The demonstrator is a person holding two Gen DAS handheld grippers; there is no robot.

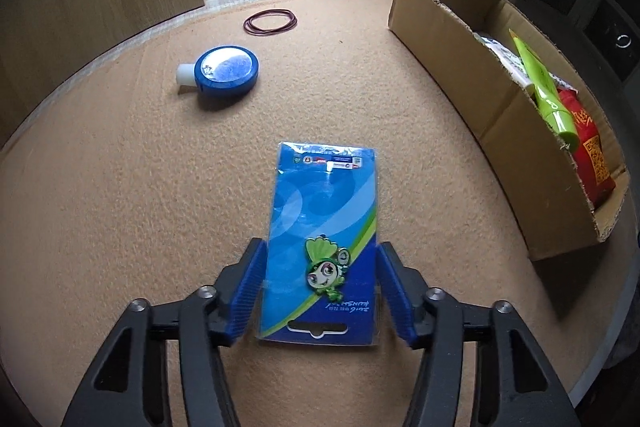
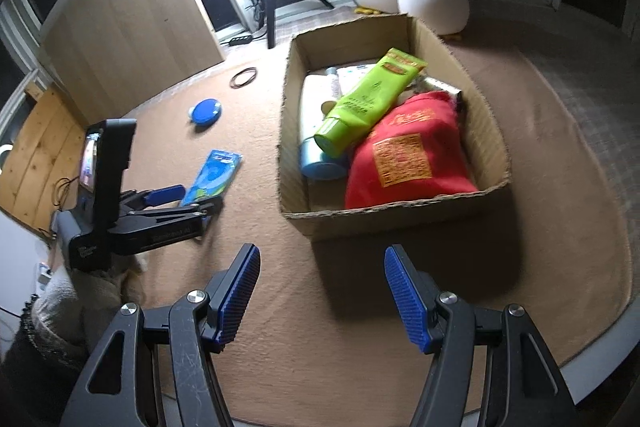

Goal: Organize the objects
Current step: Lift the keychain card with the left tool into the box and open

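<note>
The left gripper (image 1: 320, 291) has its fingers (image 1: 250, 291) closed on the near end of a blue carded pin package (image 1: 320, 227), which lies on the tan carpet (image 1: 120, 207). The right gripper (image 2: 322, 297) hovers half open and empty near a filled cardboard box (image 2: 400, 217).

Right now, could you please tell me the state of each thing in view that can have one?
Left gripper: jaws around the blue pin card, pads beside its edges, contact unclear.
Blue pin card: flat on the carpet, outside the box.
Right gripper: open, empty.
Cardboard box: open-topped, partly filled.
Green tube: capped, lying in the box.
Blue round case: lying flat on the carpet.
</note>
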